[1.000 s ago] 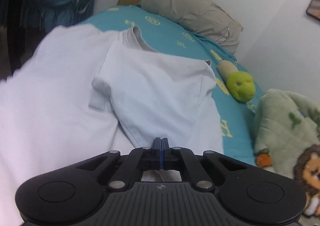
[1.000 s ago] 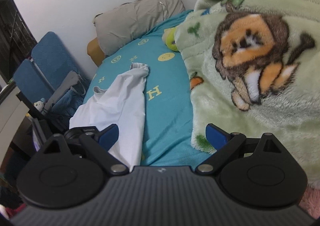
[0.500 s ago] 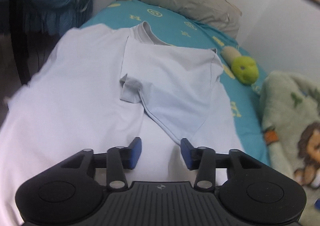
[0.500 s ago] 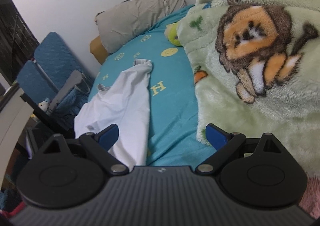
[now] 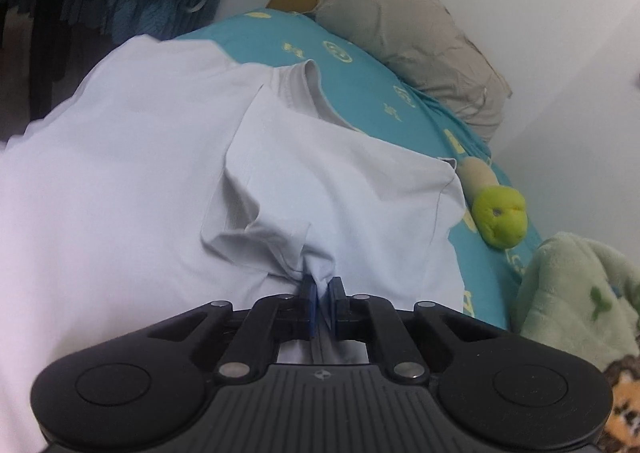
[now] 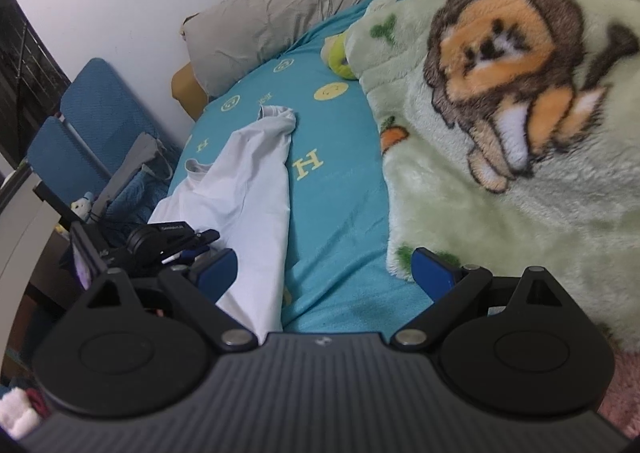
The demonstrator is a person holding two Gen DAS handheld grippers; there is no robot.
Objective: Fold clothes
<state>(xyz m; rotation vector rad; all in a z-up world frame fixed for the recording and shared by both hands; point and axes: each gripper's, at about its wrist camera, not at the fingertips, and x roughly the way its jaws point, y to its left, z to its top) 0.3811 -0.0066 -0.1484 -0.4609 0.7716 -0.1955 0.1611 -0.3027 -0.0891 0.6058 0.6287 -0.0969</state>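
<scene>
The pale white cotton T-shirt (image 5: 132,157) lies spread on the bed with the teal letter-printed sheet (image 5: 360,69). In the left wrist view its long axis runs from 6 o'clock up to 12 o'clock, with the ribbed neckline (image 5: 298,89) pointing to 12 o'clock, towards the head of the bed. The right side of the shirt is folded inward over the body, and its short sleeve (image 5: 248,237) lies across the middle, with the cuff towards 9 o'clock.

The left gripper (image 5: 322,301) sits at 6 o'clock in its own view. Its blue-padded fingers (image 5: 307,303) are pressed together and pinch a gathered fold of the shirt cloth, which puckers into creases just beyond the tips.

In the right wrist view the shirt (image 6: 248,181) reads as a narrow white band running from 6 o'clock towards 12 o'clock, on the left part of the sheet (image 6: 340,193). The right gripper (image 6: 324,273) hovers with its blue fingers (image 6: 434,269) spread wide and nothing between them; the left finger overlaps the shirt's edge in the picture, though contact cannot be confirmed.

A grey crumpled pillow (image 5: 412,41) rests at 1 o'clock against the wall. A green plush toy (image 5: 500,217) lies at 3 o'clock, just beside the shirt's folded edge. A green fleece blanket with a lion print (image 6: 500,113) occupies the right of the bed.
</scene>
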